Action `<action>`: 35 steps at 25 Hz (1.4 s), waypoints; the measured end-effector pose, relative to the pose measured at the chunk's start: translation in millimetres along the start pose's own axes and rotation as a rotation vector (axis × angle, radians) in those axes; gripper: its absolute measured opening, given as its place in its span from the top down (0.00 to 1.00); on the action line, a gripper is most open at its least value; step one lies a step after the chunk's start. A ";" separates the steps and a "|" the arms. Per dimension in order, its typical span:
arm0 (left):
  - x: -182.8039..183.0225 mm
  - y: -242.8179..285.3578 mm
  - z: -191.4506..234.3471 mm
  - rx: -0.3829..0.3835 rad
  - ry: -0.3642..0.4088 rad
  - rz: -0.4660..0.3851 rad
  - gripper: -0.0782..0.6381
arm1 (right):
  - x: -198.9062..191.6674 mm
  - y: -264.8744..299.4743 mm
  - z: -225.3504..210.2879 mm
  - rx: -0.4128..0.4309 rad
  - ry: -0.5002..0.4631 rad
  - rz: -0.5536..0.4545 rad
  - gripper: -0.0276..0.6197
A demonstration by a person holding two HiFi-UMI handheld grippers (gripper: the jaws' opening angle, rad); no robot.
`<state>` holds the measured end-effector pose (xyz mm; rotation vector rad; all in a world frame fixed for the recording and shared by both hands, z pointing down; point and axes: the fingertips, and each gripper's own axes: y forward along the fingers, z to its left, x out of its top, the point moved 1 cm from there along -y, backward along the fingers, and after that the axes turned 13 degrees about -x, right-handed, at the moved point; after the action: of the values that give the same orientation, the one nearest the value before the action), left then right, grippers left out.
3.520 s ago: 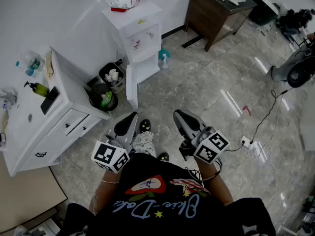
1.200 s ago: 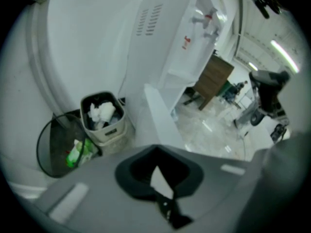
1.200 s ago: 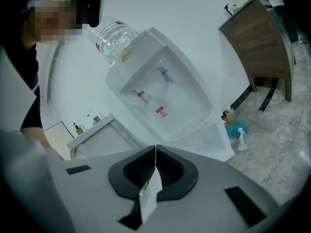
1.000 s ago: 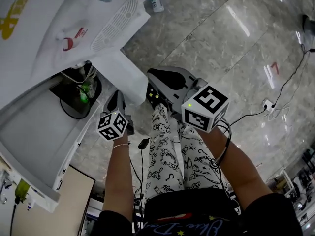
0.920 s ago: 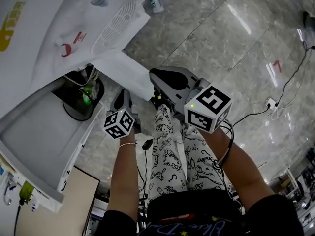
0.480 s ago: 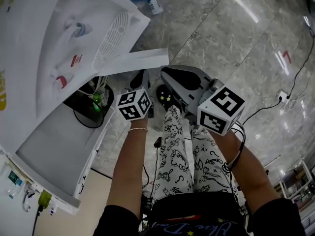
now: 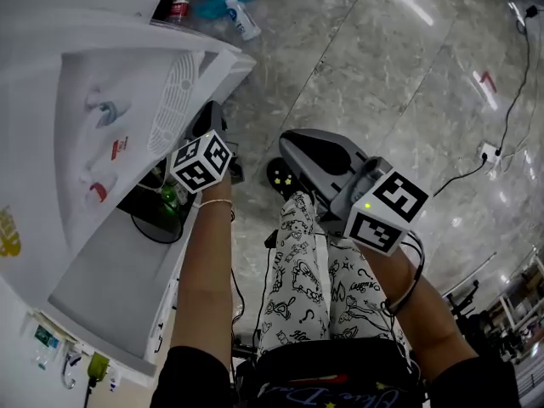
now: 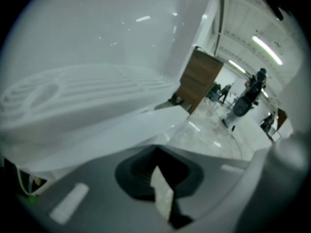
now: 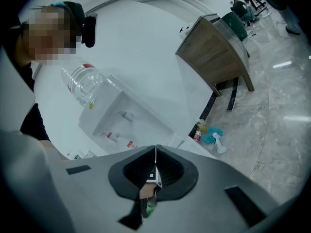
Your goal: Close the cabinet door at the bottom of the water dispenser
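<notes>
On your left stands one white water dispenser (image 7: 76, 117) of smooth plastic, with two taps, one blue and one red, and one slotted drip grille (image 7: 174, 92); beside it, one round black bin (image 7: 136, 215) holds a green bottle (image 7: 170, 196). Your left hand-held gripper (image 7: 212, 113) has its jaws together on nothing, right up at the flat white cabinet door (image 8: 136, 130) beneath the grille, though I cannot tell whether the door is fully shut. Your right hand-held gripper (image 7: 286, 137) is likewise closed and empty, over the glossy marble floor (image 7: 382, 75).
</notes>
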<state>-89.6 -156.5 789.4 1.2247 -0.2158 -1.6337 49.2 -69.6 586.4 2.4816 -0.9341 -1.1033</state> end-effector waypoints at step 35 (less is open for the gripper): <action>149.1 -278.7 -278.7 -0.329 0.436 -0.285 0.89 | 117.7 -156.1 186.1 0.164 -0.336 -0.213 0.93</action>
<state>-32.4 -37.3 389.2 1.3569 0.5007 -1.5151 41.0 -25.8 320.2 2.6241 -0.8915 -1.6121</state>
